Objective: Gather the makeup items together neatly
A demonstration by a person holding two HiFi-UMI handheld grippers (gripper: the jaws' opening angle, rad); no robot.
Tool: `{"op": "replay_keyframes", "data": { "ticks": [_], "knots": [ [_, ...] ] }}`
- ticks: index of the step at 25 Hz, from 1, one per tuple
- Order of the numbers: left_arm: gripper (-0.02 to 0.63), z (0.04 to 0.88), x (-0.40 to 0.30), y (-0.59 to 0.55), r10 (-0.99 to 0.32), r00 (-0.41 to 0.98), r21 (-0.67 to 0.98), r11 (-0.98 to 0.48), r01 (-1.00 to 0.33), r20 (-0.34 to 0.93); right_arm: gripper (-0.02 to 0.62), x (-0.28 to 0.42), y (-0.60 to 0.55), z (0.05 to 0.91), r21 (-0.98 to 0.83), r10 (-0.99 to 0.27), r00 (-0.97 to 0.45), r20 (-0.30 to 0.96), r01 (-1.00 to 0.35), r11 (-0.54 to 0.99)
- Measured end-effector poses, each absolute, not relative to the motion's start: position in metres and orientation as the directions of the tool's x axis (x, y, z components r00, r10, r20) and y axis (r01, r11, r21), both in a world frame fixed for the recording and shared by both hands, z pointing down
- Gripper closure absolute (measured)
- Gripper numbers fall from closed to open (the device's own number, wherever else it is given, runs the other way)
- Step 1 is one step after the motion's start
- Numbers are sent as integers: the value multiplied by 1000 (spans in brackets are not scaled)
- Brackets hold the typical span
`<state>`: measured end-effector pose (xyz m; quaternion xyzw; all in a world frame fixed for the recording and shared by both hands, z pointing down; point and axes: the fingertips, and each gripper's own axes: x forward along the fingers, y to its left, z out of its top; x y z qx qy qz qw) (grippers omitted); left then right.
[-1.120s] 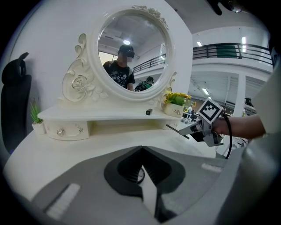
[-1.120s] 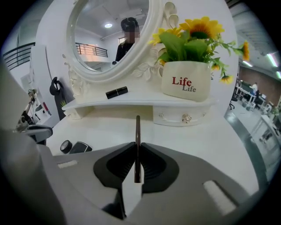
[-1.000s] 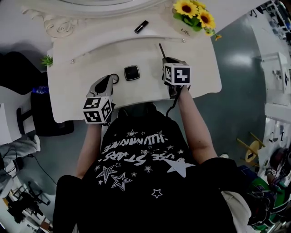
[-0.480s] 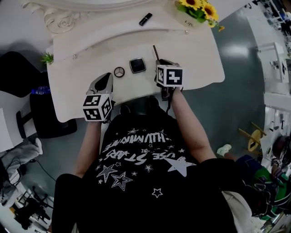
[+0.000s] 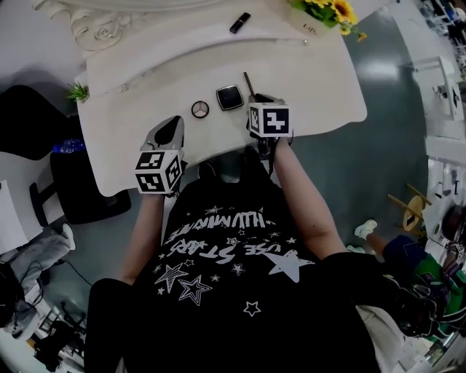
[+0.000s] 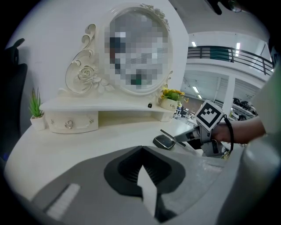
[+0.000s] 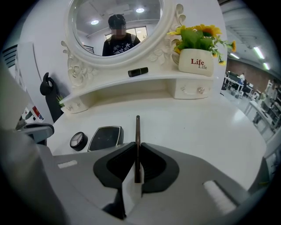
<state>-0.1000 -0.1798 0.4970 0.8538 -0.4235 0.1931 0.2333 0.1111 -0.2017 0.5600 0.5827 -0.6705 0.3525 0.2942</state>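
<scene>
A white vanity table (image 5: 306, 73) holds a square black compact (image 5: 229, 97) and a small round black case (image 5: 200, 109) side by side. My right gripper (image 5: 256, 99) is shut on a thin dark pencil (image 7: 137, 132) that sticks out forward, just right of the compact (image 7: 105, 137) and the round case (image 7: 78, 140). A black lipstick (image 5: 239, 22) lies on the raised shelf under the mirror. My left gripper (image 5: 175, 124) hovers near the table's front edge, left of the round case, its jaws (image 6: 141, 148) closed with nothing in them.
A white pot of sunflowers (image 7: 196, 61) stands on the shelf at the right. An ornate oval mirror (image 7: 116, 26) rises behind the shelf. A small green plant (image 6: 36, 115) sits at the shelf's left end, above two small drawers (image 6: 72, 124).
My right gripper has carried the pencil left, closer to the compact. My left gripper has drawn back from the round case, which now lies apart from it.
</scene>
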Motion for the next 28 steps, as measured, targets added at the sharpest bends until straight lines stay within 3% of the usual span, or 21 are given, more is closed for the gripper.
{"op": "replay_keyframes", "data": {
  "ticks": [12, 28],
  "knots": [
    [604, 501, -110, -180, -622, 573, 239, -539, -808, 533, 520, 111, -199, 565, -74, -573, -90, 814, -996, 51],
    [604, 491, -98, -188, -644, 569, 232, -534, -813, 512, 393, 132, -213, 522, -128, -645, -133, 752, -990, 55]
  ]
}}
